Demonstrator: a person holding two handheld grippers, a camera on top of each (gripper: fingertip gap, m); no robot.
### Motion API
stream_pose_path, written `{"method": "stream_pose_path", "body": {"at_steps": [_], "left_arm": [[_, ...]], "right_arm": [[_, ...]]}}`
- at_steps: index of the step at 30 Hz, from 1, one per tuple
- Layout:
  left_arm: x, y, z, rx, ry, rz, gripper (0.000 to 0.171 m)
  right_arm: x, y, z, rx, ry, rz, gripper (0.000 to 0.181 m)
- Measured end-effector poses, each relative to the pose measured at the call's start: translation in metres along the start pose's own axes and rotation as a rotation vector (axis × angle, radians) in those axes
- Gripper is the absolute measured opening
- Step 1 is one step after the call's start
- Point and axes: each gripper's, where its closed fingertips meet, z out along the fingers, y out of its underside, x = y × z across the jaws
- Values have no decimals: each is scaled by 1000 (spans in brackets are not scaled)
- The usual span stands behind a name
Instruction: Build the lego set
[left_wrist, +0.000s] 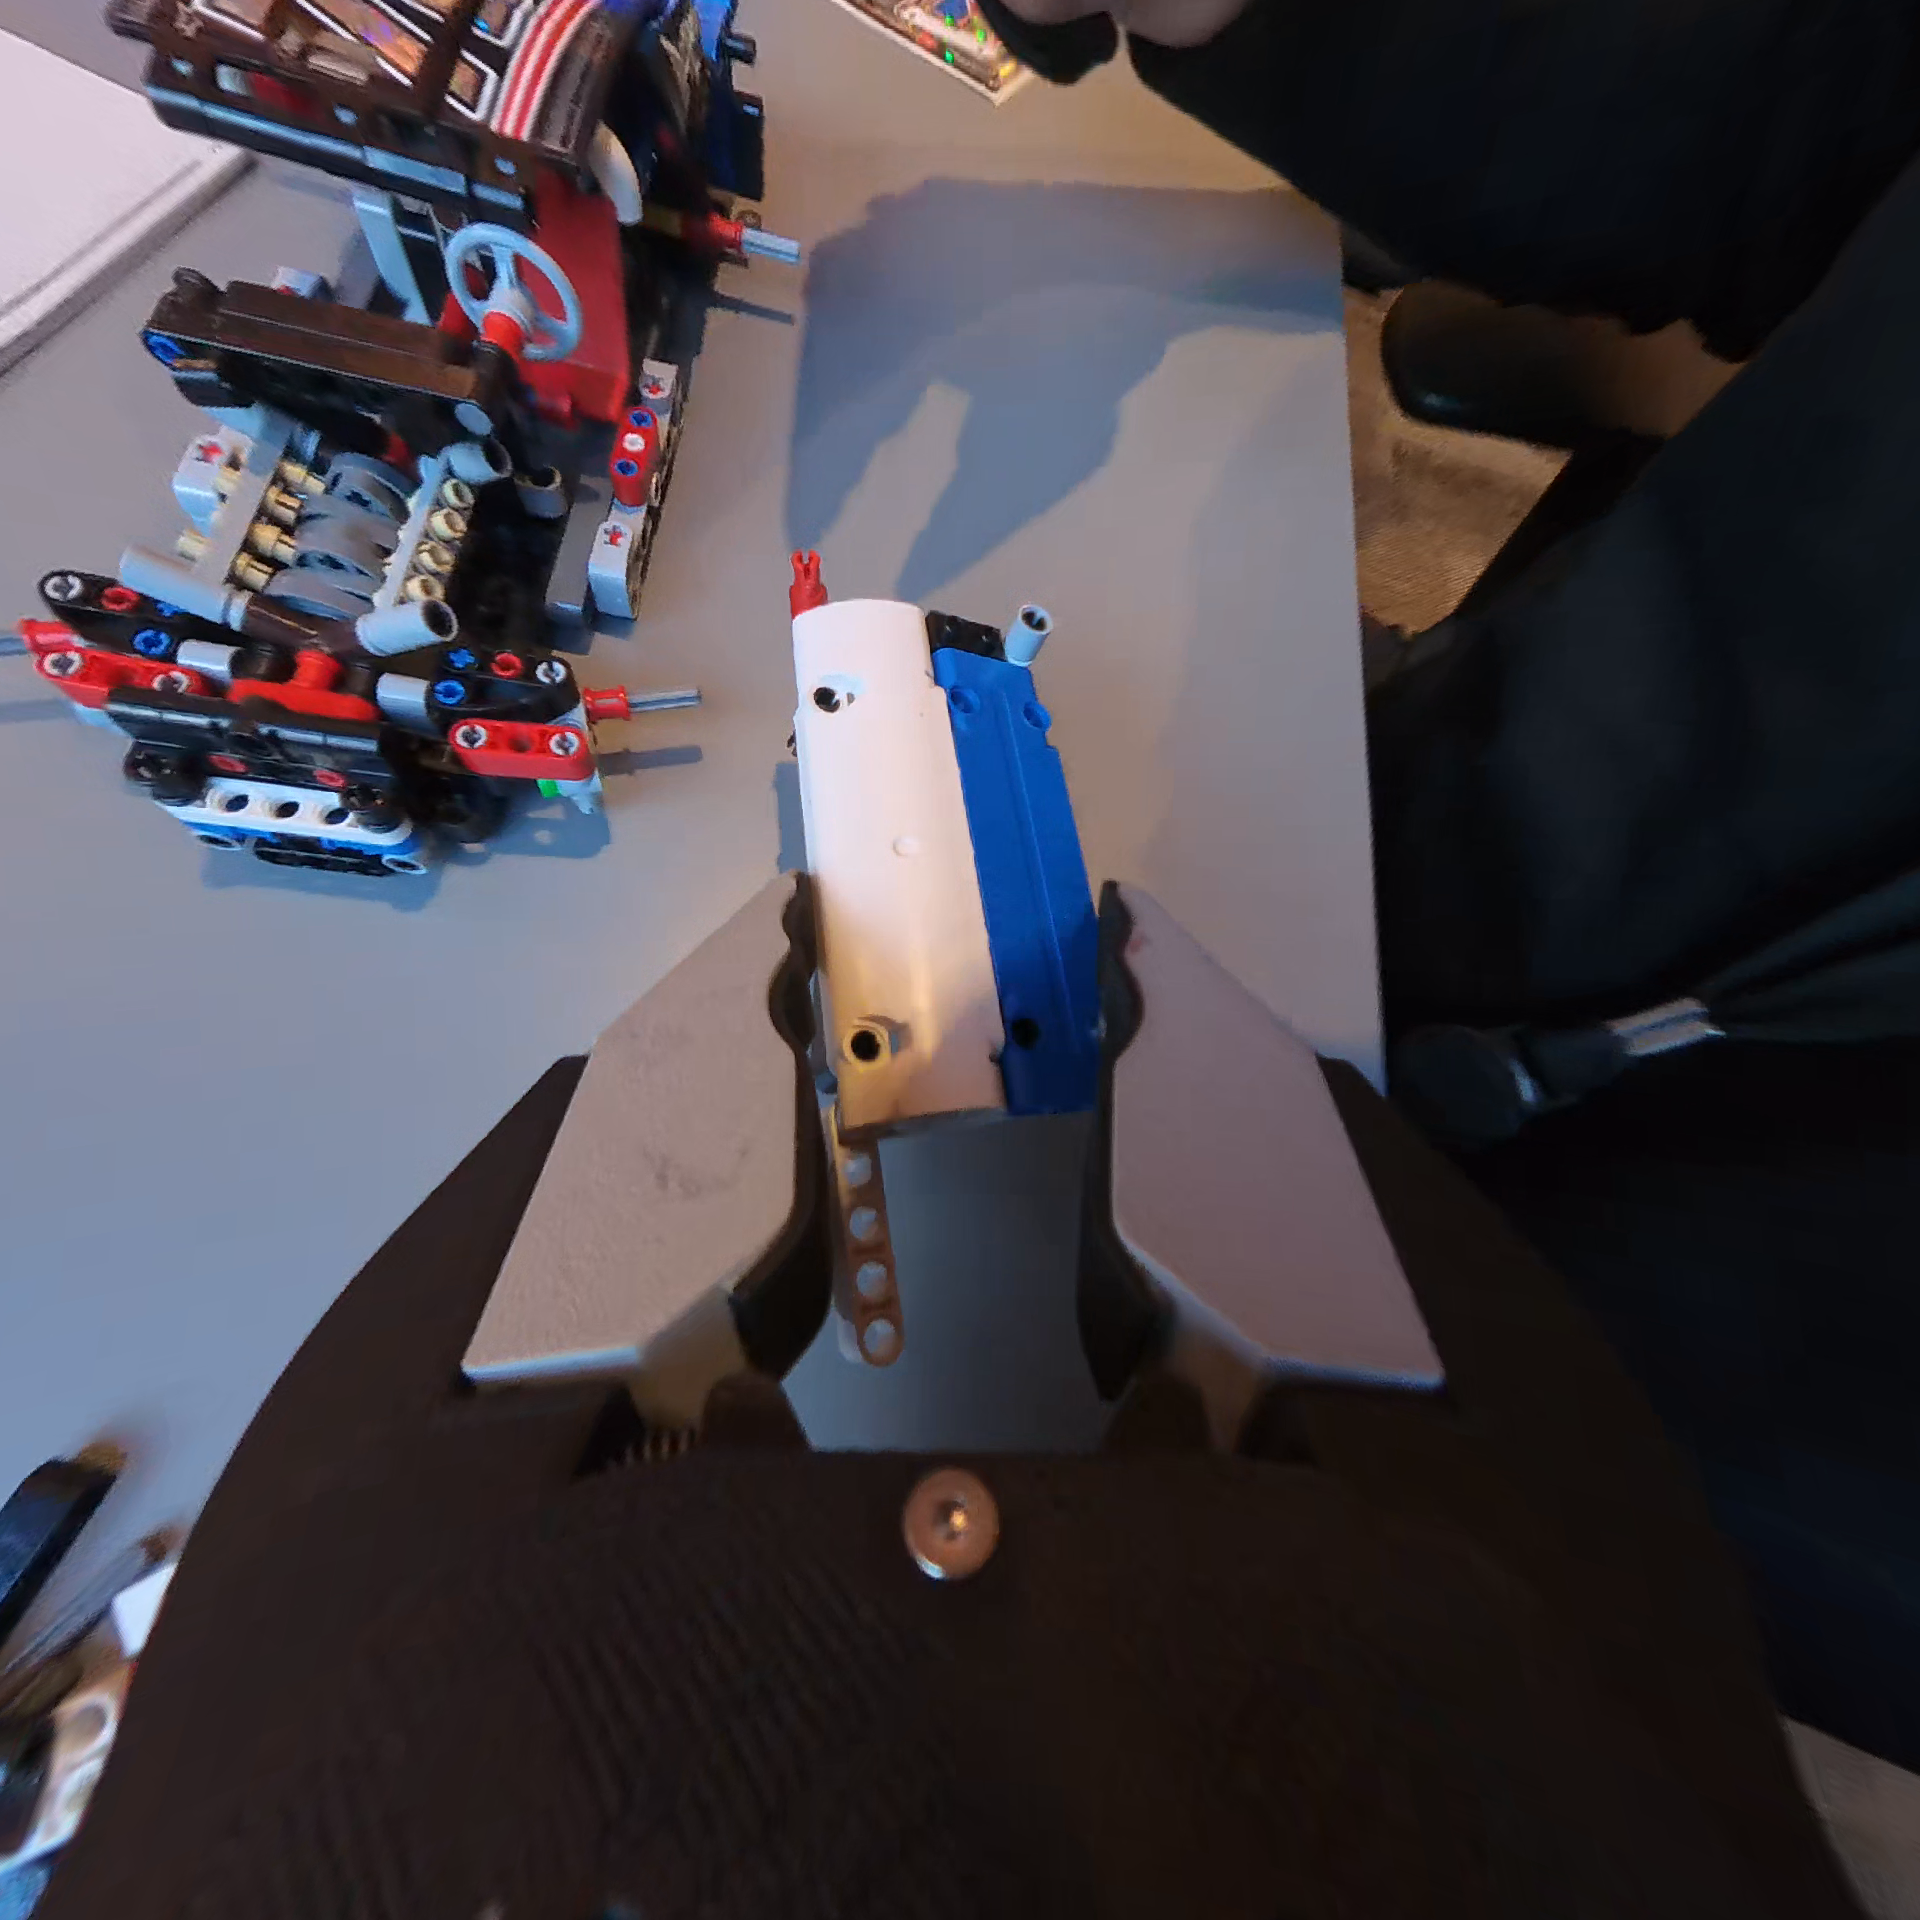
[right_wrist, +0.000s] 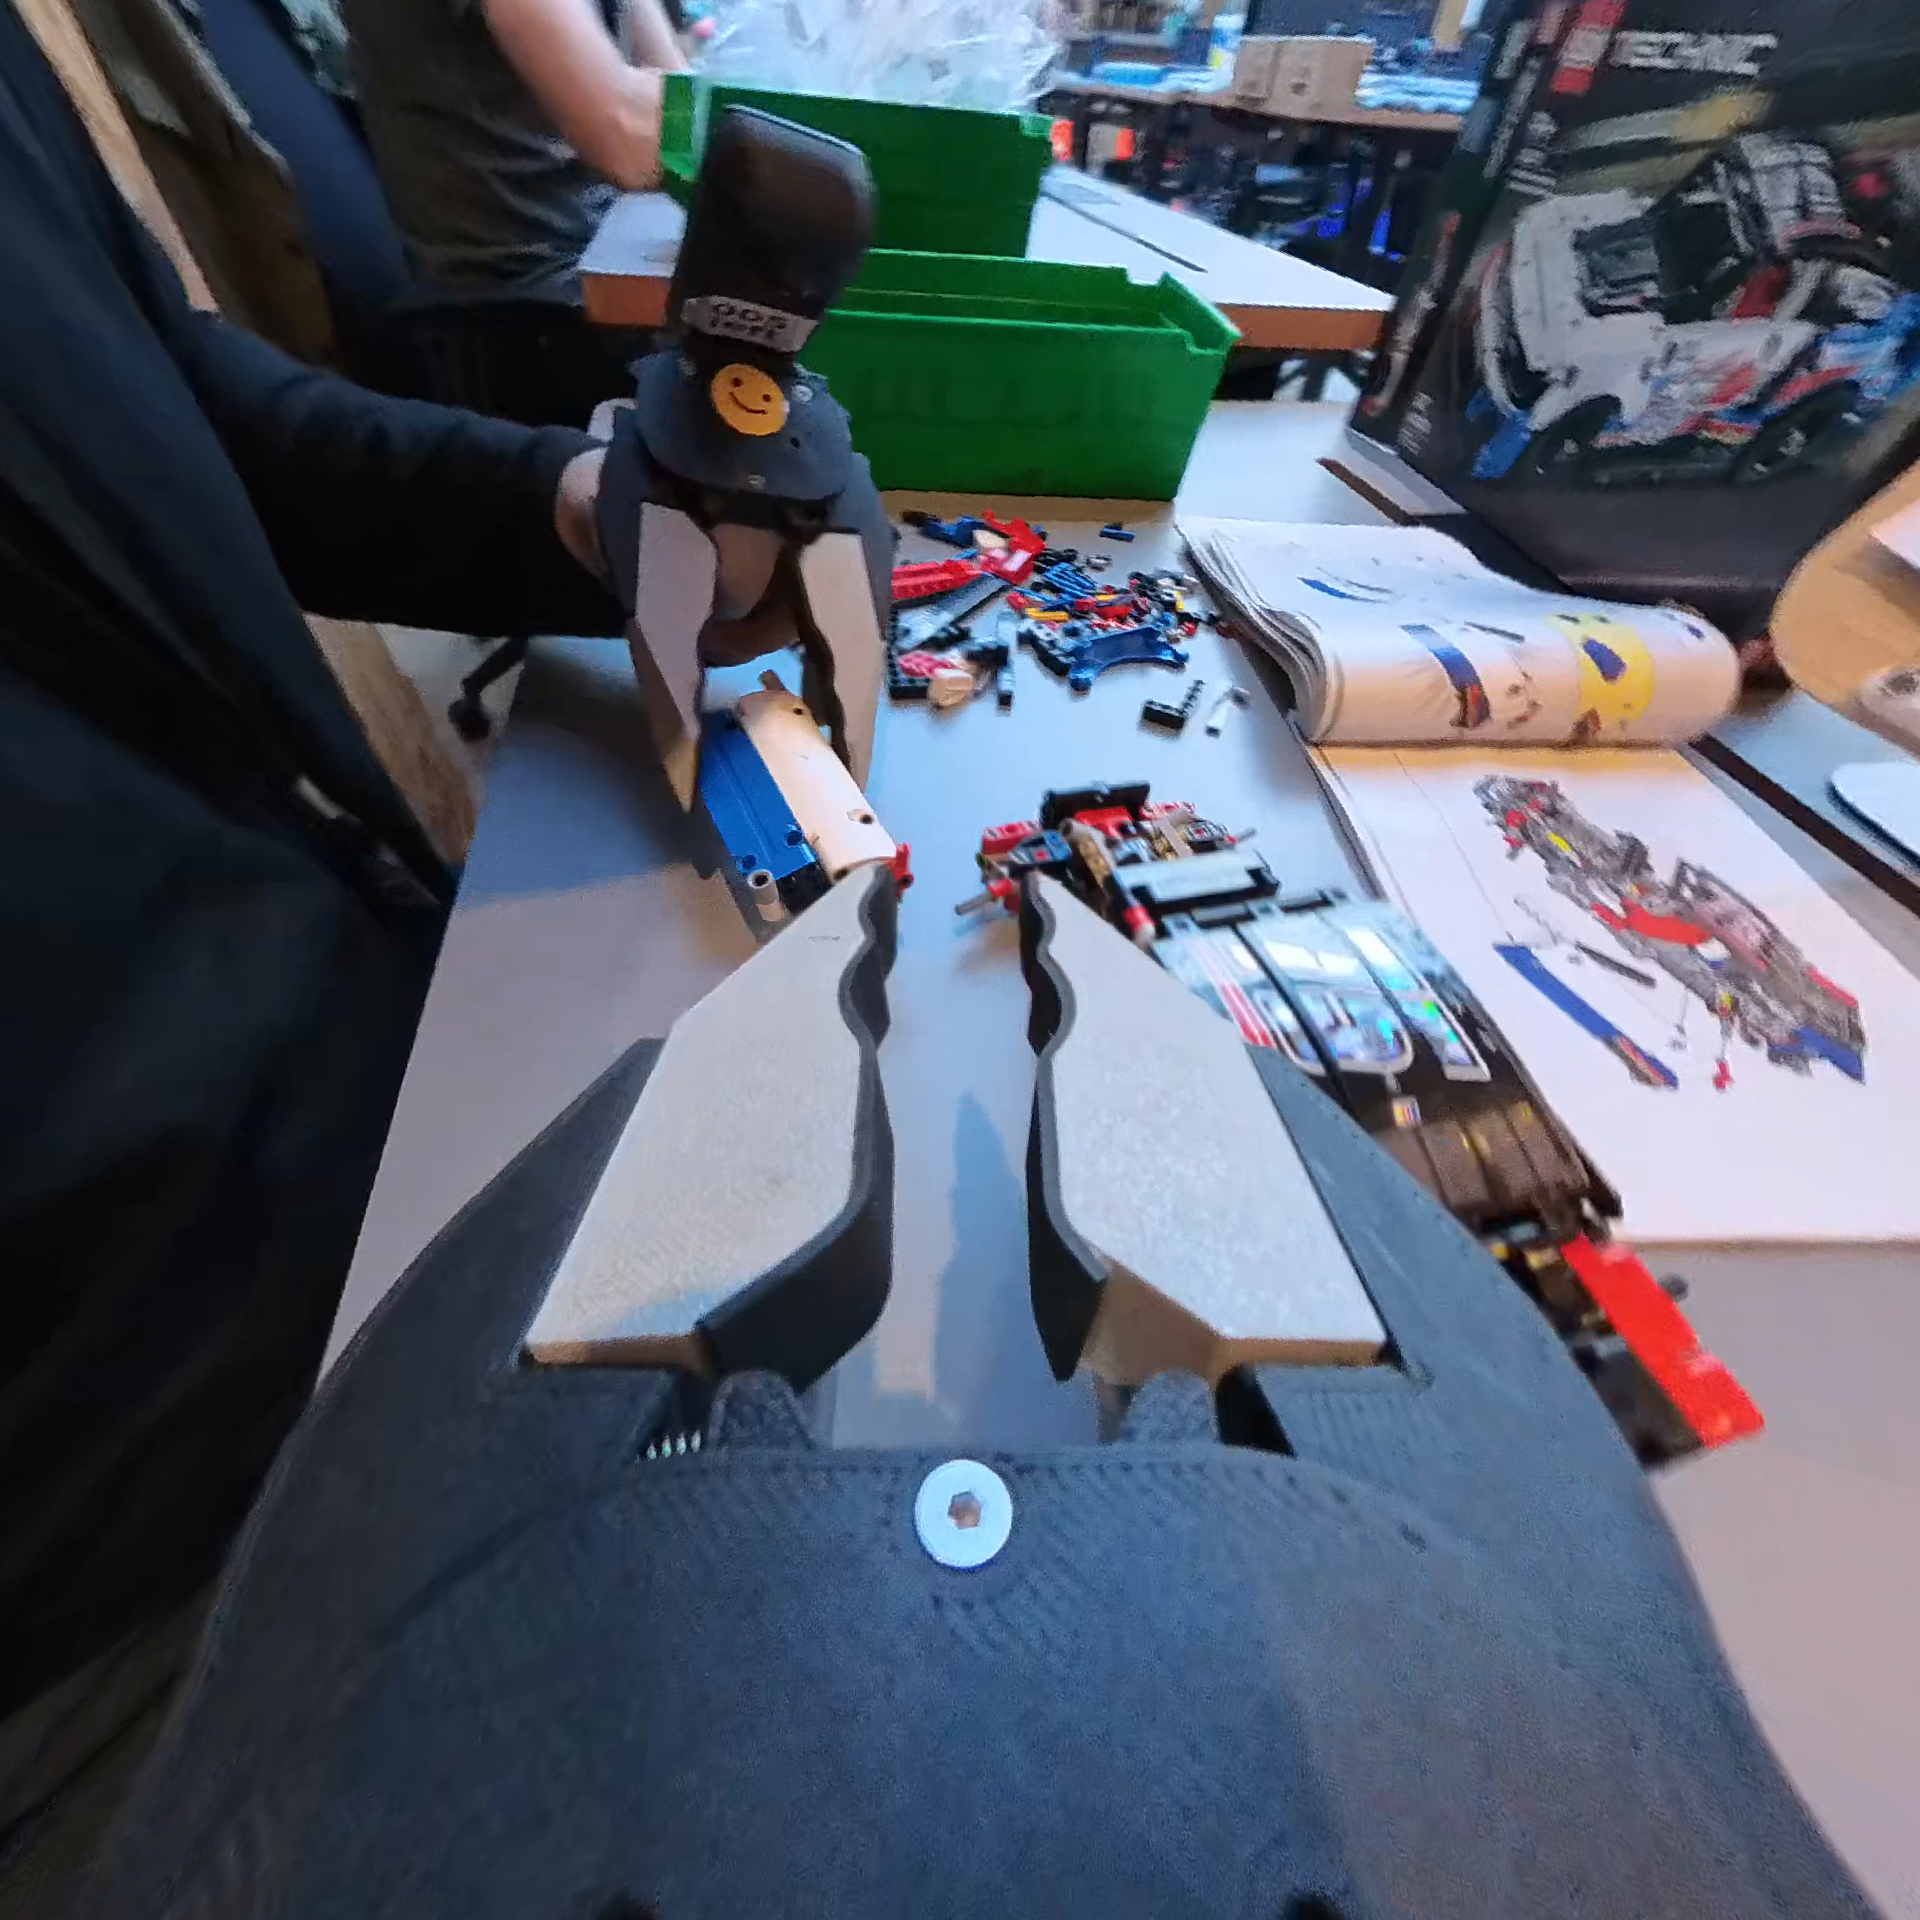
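We note the left gripper (left_wrist: 948, 997) clamping the white-and-blue panel assembly (left_wrist: 935, 831), long axis along its fingers; truck chassis (left_wrist: 395, 540) lies left of it. Right gripper (right_wrist: 958, 914) narrowly parted, empty.

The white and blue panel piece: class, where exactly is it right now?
The white and blue panel piece is clamped in the left gripper, just above the grey table, right of the part-built truck.

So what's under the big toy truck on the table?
The rear of the truck lies on a big white picture sheet; its front end sits on the bare grey table. Whatever is printed beneath it is covered.
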Motion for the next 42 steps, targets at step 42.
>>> {"method": "stream_pose_path", "body": {"at_steps": [42], "left_arm": [[-345,-8,-82,-152,-454,-282,42]], "right_arm": [[83,32,-59,167,434,73,20]]}}
